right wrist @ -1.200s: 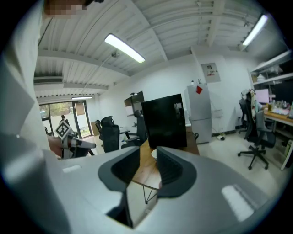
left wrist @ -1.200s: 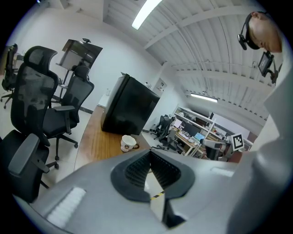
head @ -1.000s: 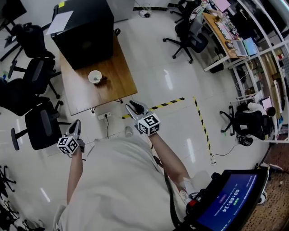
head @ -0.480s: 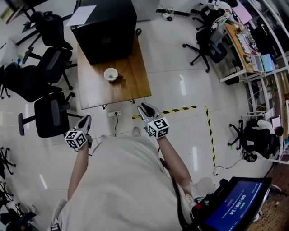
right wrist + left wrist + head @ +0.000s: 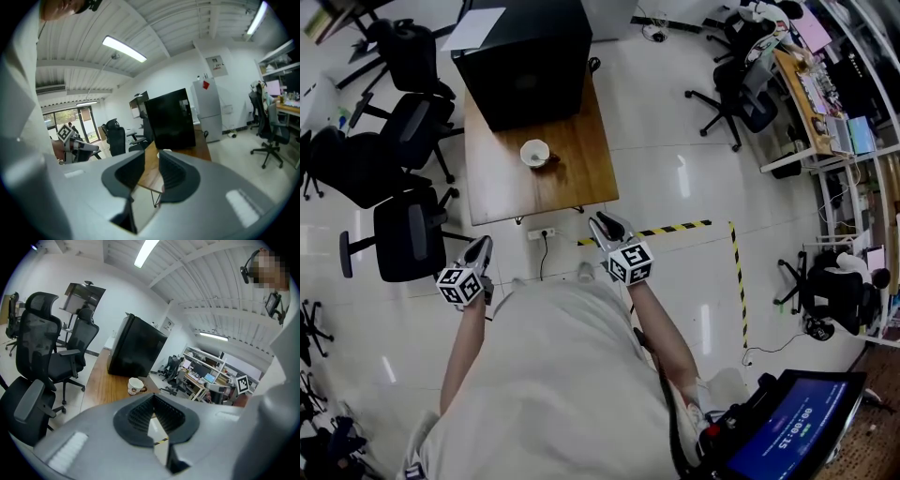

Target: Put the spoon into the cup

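A white cup point(image 5: 534, 152) stands on the wooden table point(image 5: 502, 192), in front of a big black box point(image 5: 525, 56). A small dark thing point(image 5: 551, 160) lies right beside the cup; I cannot tell whether it is the spoon. My left gripper point(image 5: 479, 249) and right gripper point(image 5: 604, 223) are held in front of the body, short of the table's near edge, both empty. In the left gripper view the cup point(image 5: 135, 386) is far ahead of the shut left gripper point(image 5: 152, 399). The right gripper point(image 5: 152, 157) is shut, pointing at the table point(image 5: 149, 172).
Black office chairs point(image 5: 408, 234) stand left of the table. Yellow-black tape point(image 5: 675, 228) runs across the glossy floor to the right, and a power strip point(image 5: 540, 232) lies under the table's edge. Desks and more chairs point(image 5: 741, 89) fill the far right. A screen point(image 5: 797, 422) sits bottom right.
The head view has swung, so the table and cup now sit further right and lower in the picture. Both grippers have kept their place in front of the body.
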### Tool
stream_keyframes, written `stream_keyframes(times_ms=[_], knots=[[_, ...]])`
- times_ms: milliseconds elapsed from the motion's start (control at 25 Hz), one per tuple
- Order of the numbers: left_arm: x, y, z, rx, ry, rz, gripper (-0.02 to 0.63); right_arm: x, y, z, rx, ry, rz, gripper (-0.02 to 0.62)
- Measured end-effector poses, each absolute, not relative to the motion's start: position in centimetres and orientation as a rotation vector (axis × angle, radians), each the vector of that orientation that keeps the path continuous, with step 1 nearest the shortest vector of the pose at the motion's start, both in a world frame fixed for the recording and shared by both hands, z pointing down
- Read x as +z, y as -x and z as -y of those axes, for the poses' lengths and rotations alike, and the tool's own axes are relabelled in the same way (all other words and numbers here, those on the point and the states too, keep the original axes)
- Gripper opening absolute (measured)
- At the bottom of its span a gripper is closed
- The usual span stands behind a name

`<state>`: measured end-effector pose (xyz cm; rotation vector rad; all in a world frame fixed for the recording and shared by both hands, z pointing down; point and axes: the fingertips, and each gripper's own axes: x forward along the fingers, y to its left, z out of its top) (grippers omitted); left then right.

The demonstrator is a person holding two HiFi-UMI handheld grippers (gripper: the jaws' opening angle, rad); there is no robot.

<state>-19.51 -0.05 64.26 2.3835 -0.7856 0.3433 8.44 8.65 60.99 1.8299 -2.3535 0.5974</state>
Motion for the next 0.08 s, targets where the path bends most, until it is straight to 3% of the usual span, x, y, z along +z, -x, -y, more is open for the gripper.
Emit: stream_keyframes(times_ms=[80], knots=[[64.4,19.53,0.42,0.346,-2.386,0.781,0.002,61.05,-8.35,-8.37,0.598,-1.831,2.353,0.087]])
